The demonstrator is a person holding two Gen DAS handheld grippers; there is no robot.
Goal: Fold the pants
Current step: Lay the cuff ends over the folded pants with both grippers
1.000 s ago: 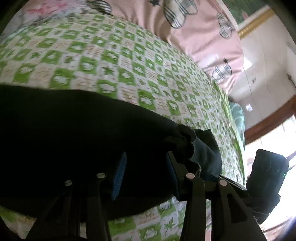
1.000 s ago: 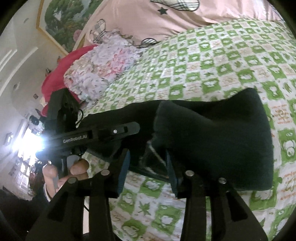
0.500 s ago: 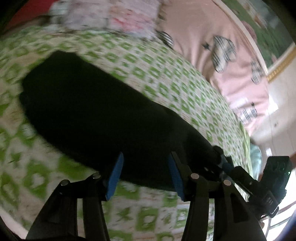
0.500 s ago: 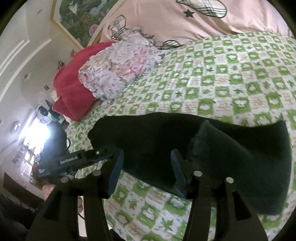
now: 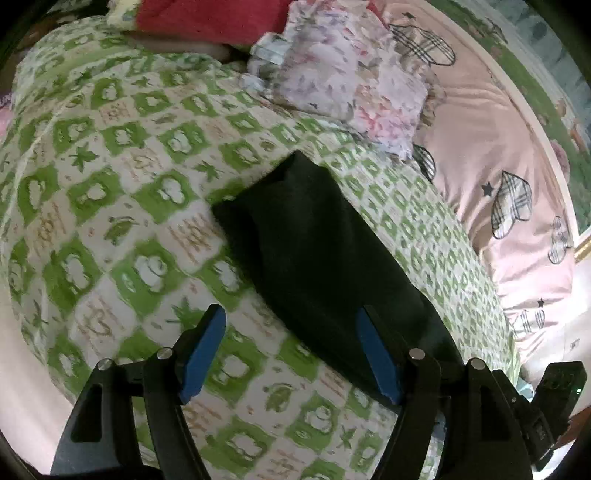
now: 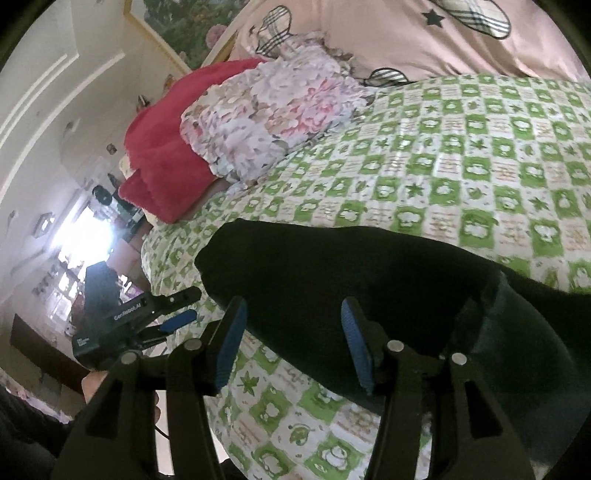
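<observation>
Grippers first: left gripper (image 5: 291, 354) jaws opening, wide apart, nothing between the pads, only sheet (image 5: 122, 206) under them; pants' edge sits just behind its right finger. Right gripper (image 6: 291, 343) jaws apart, pads not pressing anything, near edge of pants (image 6: 369, 280) shows in the gap. Pants: dark, folded flat on the green-checked sheet, both grippers at the near edge. Beyond: floral bundle (image 6: 269, 122), red blanket (image 6: 162, 162), pink pillow (image 5: 491, 155).

Pants on the bed, pillows beyond

The pants (image 5: 317, 258) lie on the bed (image 5: 110, 192); a floral pillow (image 5: 343, 77) sits at 12 o'clock, a blanket (image 5: 207, 18) at 11.
</observation>
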